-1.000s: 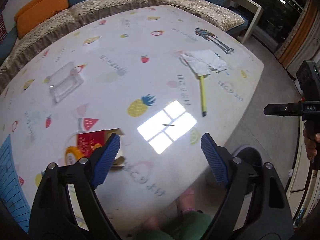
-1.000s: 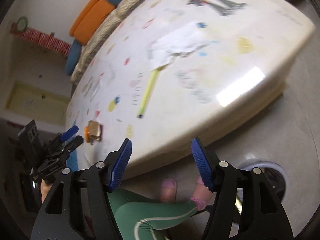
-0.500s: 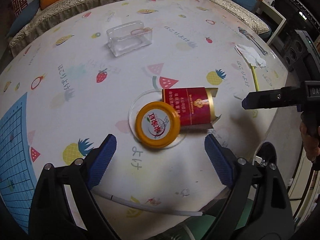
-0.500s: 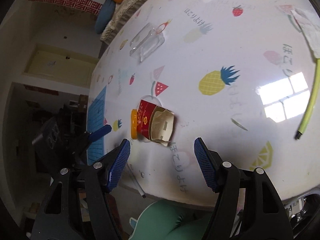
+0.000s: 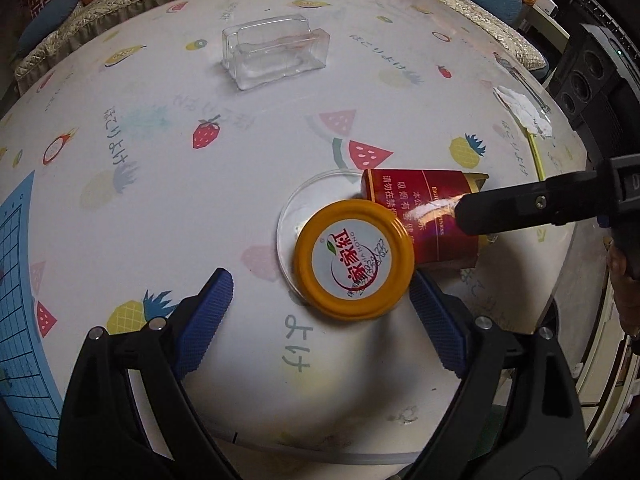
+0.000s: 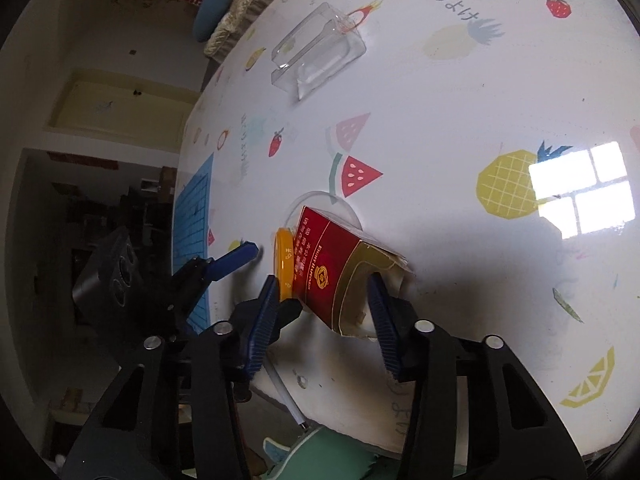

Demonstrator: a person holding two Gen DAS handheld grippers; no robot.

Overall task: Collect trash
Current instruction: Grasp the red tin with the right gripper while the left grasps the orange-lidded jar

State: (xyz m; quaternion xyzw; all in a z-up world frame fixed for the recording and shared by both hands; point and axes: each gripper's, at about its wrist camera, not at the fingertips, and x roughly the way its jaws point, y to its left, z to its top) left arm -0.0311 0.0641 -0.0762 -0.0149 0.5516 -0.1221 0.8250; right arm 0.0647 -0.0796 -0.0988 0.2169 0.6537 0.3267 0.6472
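Note:
A red cigarette box (image 5: 424, 208) (image 6: 336, 264) lies open-ended on the fruit-print table, leaning against an orange jar lid (image 5: 354, 258) (image 6: 284, 264) that rests on a clear round dish (image 5: 316, 200). My right gripper (image 6: 322, 304) straddles the box and its jaws are closing; the right pad (image 6: 378, 300) touches the torn flap, the left pad sits beside the lid's edge. One right finger (image 5: 516, 208) shows over the box in the left wrist view. My left gripper (image 5: 320, 308) stands open just in front of the lid, holding nothing.
A clear plastic tray (image 5: 276, 50) (image 6: 320, 56) lies farther back. Crumpled tissue (image 5: 524, 110) and a yellow-green pen (image 5: 534, 152) sit at the far right. A blue grid mat (image 5: 16, 264) covers the left corner. A white stick (image 6: 286, 396) lies on the near table edge.
Both grippers swung in over the table onto the lid and box. The right jaws narrowed around the box; the left gripper came closer to the lid and stayed open.

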